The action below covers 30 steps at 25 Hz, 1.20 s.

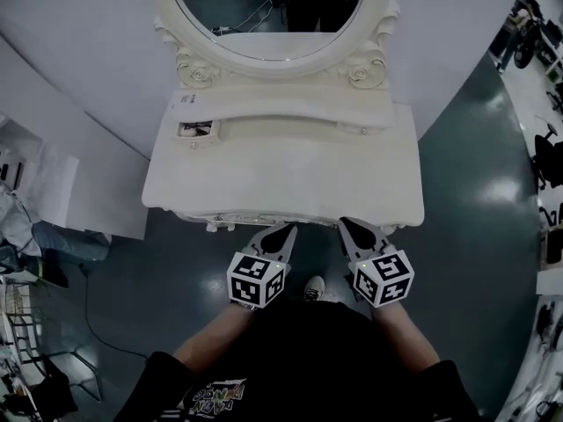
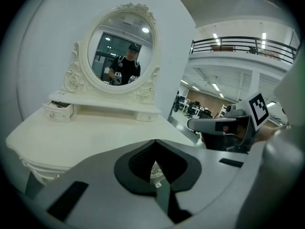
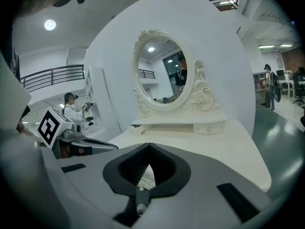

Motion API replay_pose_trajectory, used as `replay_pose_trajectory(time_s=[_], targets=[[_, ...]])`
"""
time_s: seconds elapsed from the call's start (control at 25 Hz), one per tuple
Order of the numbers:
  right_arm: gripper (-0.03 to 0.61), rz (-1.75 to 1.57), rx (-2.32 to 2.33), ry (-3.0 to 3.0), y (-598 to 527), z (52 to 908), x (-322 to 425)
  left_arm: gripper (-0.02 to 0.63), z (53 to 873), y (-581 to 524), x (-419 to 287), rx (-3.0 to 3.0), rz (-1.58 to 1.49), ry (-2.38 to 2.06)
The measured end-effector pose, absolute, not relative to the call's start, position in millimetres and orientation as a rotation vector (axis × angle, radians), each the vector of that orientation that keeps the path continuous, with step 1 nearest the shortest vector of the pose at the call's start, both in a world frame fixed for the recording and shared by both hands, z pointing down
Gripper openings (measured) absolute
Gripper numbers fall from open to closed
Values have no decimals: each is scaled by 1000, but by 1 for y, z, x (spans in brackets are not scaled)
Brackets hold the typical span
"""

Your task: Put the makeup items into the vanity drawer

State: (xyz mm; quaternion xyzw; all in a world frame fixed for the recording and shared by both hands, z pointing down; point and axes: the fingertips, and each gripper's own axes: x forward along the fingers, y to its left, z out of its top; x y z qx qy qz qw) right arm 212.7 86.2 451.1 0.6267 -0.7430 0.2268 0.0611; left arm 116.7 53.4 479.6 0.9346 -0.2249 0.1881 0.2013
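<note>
White and scalloped along its front edge, the bench stands against a curved pale wall. An oval mirror in a carved frame rises at its back above a raised shelf. Between the front edge and that shelf the top shows as one flat pale surface. Dark glossy floor lies to the right of the bench and in front of it, while a white sheet and a thin cable lie off to the left. The left tongs and the right tongs are held side by side, apart from each other, with their tips at the middle of the front edge, and each points toward the mirror. In its own view the left tongs has its jaws drawn together at the tip with nothing gripped. The right tongs is likewise closed and holds nothing. The small left drawer under the shelf stands pulled out, across the top and to the left of both tongs. Something dark shows inside it, too small to tell whether it is makeup. The small right drawer sits closed at the shelf's other end.
</note>
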Motion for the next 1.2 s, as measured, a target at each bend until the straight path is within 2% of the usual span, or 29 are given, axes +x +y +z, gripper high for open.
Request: replay_pose_trajectory(time_s=[1.2], targets=[[29, 707, 1875, -2247, 110, 460, 217, 0, 482, 71, 140, 2633, 552, -574]])
